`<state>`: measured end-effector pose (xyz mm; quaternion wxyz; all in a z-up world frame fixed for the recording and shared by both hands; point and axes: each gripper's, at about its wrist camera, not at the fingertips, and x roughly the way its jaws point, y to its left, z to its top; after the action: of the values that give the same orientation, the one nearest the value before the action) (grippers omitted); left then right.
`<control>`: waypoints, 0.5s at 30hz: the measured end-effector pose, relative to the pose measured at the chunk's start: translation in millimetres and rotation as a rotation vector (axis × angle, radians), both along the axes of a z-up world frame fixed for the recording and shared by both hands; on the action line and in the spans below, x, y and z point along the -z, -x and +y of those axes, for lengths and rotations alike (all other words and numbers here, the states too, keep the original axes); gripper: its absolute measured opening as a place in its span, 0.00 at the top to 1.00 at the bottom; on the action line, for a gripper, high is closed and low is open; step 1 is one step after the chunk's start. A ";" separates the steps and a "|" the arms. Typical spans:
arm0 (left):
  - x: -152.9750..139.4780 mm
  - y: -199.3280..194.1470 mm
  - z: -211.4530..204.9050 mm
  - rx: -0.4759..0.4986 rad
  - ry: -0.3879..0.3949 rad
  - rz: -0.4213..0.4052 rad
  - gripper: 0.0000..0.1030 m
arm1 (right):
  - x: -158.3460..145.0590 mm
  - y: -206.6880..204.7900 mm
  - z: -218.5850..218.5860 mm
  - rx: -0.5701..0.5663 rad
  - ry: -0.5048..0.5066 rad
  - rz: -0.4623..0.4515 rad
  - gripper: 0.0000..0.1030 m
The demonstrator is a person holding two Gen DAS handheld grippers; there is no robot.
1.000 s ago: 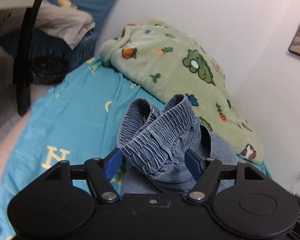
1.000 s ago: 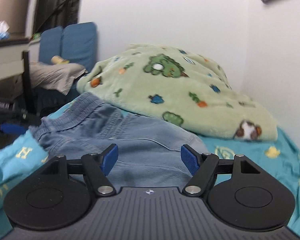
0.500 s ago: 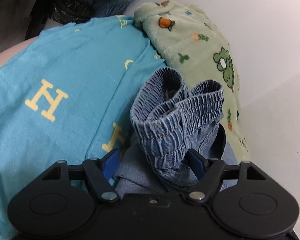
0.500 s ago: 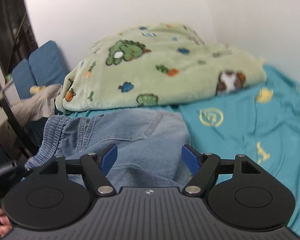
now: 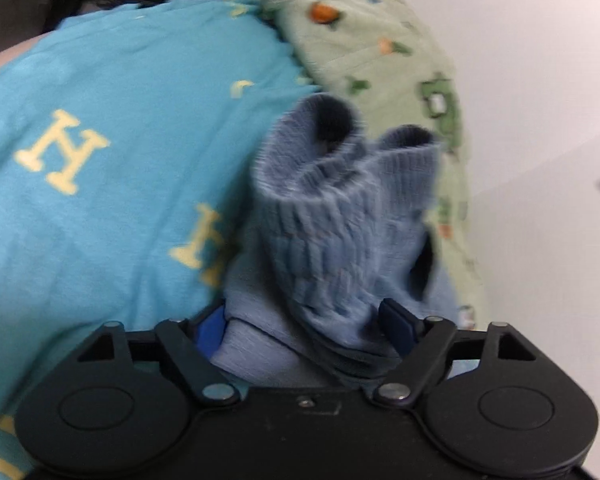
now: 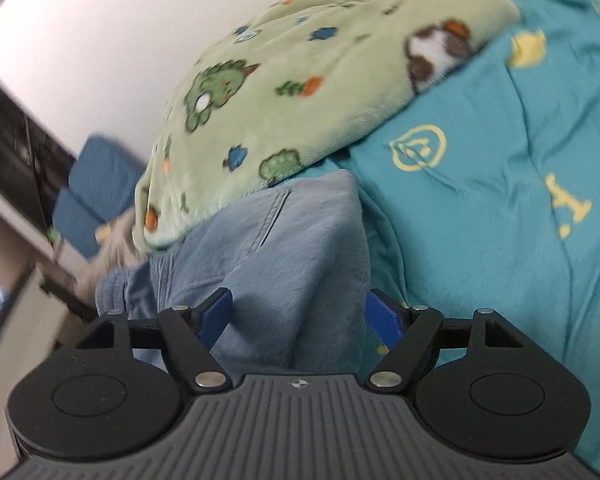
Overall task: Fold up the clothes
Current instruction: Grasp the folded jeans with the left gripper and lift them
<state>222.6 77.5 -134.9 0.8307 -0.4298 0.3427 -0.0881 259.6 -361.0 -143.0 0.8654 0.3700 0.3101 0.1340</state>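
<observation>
Both grippers point down over a bed covered by a teal sheet printed with yellow letters; a pair of blue denim shorts lies on the sheet, its far side against a rumpled green fleece blanket that sits along the white wall. Left wrist view, blurred: the left gripper has its jaws wide, having just been opening further; the gathered elastic waistband of the shorts stands bunched up between and ahead of the blue pads; whether the pads press the cloth cannot be told. Right wrist view, tilted: the right gripper also has its jaws spread wide, just been opening; a raised fold of the denim, with a pocket seam showing, fills the gap between its pads; the left pad is close against the cloth, the right pad is at the fold's edge over the sheet; a grip cannot be confirmed. Blue cushions sit beyond the bed's end.
</observation>
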 end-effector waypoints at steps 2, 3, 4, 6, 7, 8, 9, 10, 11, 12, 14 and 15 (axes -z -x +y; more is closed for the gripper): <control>-3.4 -1.6 -4.5 0.026 -0.023 -0.027 0.25 | 8.0 -4.0 -3.4 0.027 -0.049 0.011 0.25; -0.1 -3.0 -4.6 0.024 -0.027 -0.017 0.25 | 13.0 -7.3 -4.6 0.036 -0.074 0.023 0.25; 3.9 -4.4 -4.4 0.020 -0.027 -0.005 0.25 | 18.1 -11.0 -5.0 0.036 -0.098 0.037 0.25; 14.2 -7.2 -0.5 0.000 0.006 0.006 0.25 | 24.5 -17.0 -3.1 0.017 -0.140 0.048 0.25; 17.4 -8.3 1.3 -0.009 0.019 0.006 0.25 | 25.6 -19.2 -0.5 -0.001 -0.157 0.045 0.24; 18.6 -9.1 1.7 -0.013 0.025 0.005 0.25 | 25.3 -21.1 3.0 -0.016 -0.157 0.040 0.22; 19.5 -9.8 1.9 -0.015 0.030 0.004 0.25 | 23.1 -22.3 7.4 -0.027 -0.135 0.032 0.20; 19.8 -9.8 1.8 -0.017 0.026 0.003 0.26 | 19.9 -23.0 11.6 -0.038 -0.104 0.022 0.20; 20.0 -9.6 1.5 -0.019 0.021 0.003 0.31 | 17.5 -23.1 14.4 -0.043 -0.077 0.013 0.26; 19.4 -9.0 1.1 -0.021 0.007 0.004 0.36 | 15.9 -22.5 15.6 -0.040 -0.062 0.007 0.44; 17.8 -7.6 0.2 -0.025 -0.026 0.008 0.56 | 13.0 -20.7 16.8 -0.029 -0.047 0.001 0.59; 17.0 -6.9 -0.2 -0.027 -0.043 0.011 0.60 | 10.6 -20.3 17.7 -0.028 -0.041 -0.003 0.67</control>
<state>229.4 77.2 -151.9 0.8390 -0.4170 0.3430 -0.0671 279.9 -343.3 -153.6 0.8560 0.3832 0.3113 0.1531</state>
